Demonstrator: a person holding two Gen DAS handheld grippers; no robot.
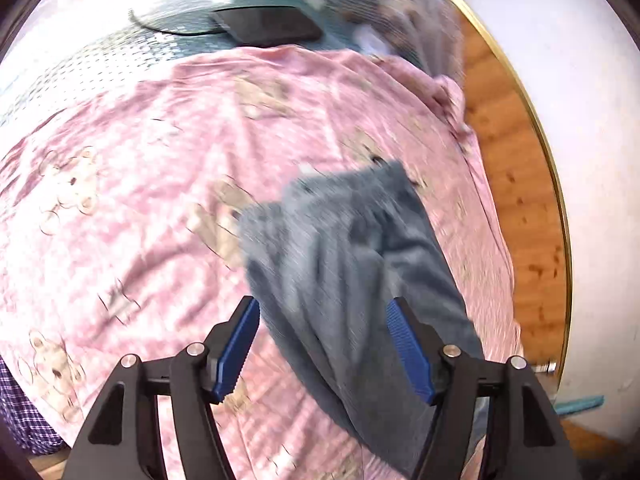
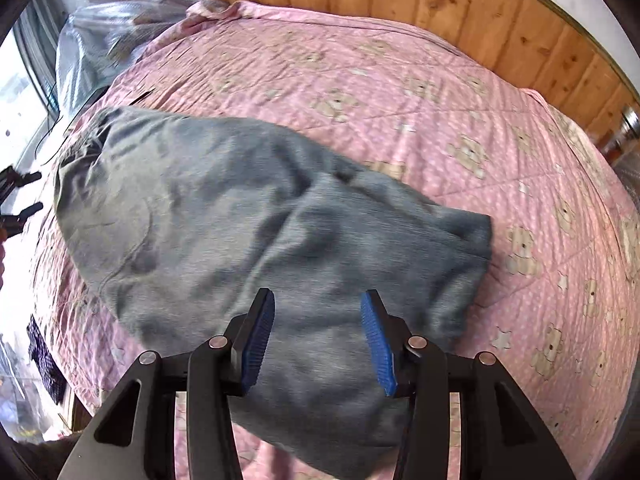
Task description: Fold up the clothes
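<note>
Where left view shows phone [image 1: 267,24] (blurred), right misses it

Light: we see bright daylight, blown out at the left edge of the right wrist view | Blur: motion smear over the pink bear-print quilt [image 1: 140,184] and crumpled grey knit garment [image 2: 224,216] | Distortion: strong fisheye bending, dark corners | Shadows: soft folds only.
</note>
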